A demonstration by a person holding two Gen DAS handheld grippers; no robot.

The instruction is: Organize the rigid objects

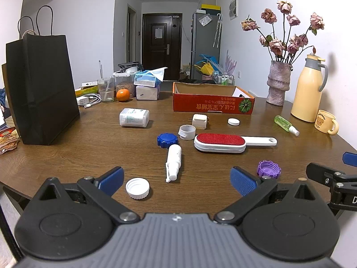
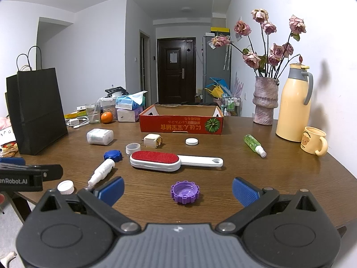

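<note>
While both grippers hang over the near edge of the table (image 1: 67, 154), their jaws gape wide and grip nothing.

Between the fingers of the left gripper (image 1: 177, 179) lie a white cap (image 1: 137, 188) and a white spray bottle (image 1: 173, 162); the right gripper (image 2: 177, 189) frames a purple cap (image 2: 185, 192). Farther off rest a blue cap (image 1: 167, 140), a red lint brush (image 1: 223, 142), a tape ring (image 1: 187, 131), a small white box (image 1: 199, 121) and a white disc (image 1: 233, 121). A pill bottle (image 1: 134, 117) lies to the left, a green spray bottle (image 1: 285, 125) to the right. At the far middle stands an open orange carton (image 1: 212, 106), with a black bag (image 1: 40, 84) on the left and a vase (image 1: 278, 82), a yellow flask (image 1: 309, 89) and a mug (image 1: 325, 121) on the right.
</note>
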